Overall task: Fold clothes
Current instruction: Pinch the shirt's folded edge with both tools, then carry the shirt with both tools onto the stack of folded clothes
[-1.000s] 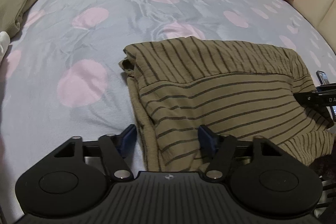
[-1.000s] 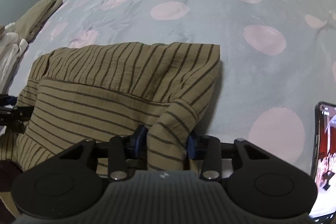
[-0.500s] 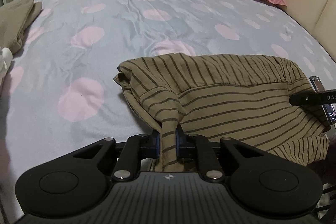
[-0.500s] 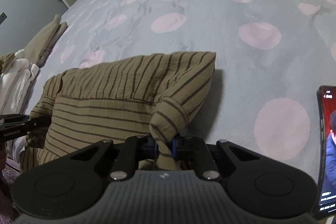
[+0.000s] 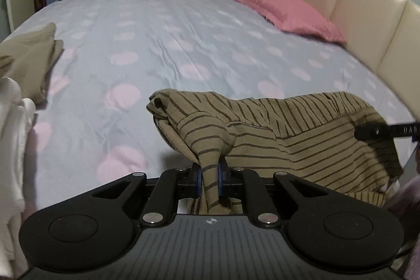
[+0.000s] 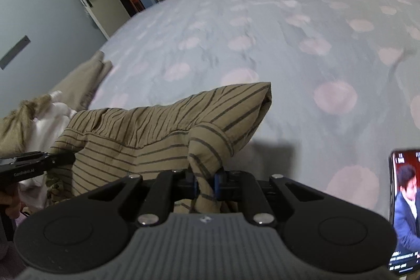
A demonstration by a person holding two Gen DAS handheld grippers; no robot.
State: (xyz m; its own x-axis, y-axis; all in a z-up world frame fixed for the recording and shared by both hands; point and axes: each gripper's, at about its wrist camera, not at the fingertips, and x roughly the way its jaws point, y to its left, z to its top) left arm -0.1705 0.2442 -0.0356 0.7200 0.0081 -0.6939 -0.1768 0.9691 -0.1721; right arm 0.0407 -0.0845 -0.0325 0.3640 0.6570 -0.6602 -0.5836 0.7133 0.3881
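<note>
A tan garment with dark stripes (image 5: pixel 302 143) hangs between both grippers above the near edge of the bed. My left gripper (image 5: pixel 210 176) is shut on its left near corner. My right gripper (image 6: pixel 204 181) is shut on its right near corner; the garment (image 6: pixel 147 133) stretches away to the left in the right wrist view. The right gripper's finger shows at the right edge of the left wrist view (image 5: pixel 388 133). The left gripper shows at the left edge of the right wrist view (image 6: pixel 31 167). The far fold of the garment still rests on the bedsheet (image 5: pixel 183 43).
Folded tan clothes (image 5: pixel 29 57) and white clothes (image 5: pixel 13 138) lie at the bed's left edge. A pink pillow (image 5: pixel 288 12) lies by the cream headboard (image 5: pixel 367 17). A lit phone (image 6: pixel 405 214) lies on the bed at my right.
Both grippers closed on the garment's near corners and have lifted them up off the bed. The views have tilted up, so the room's far end shows now.
</note>
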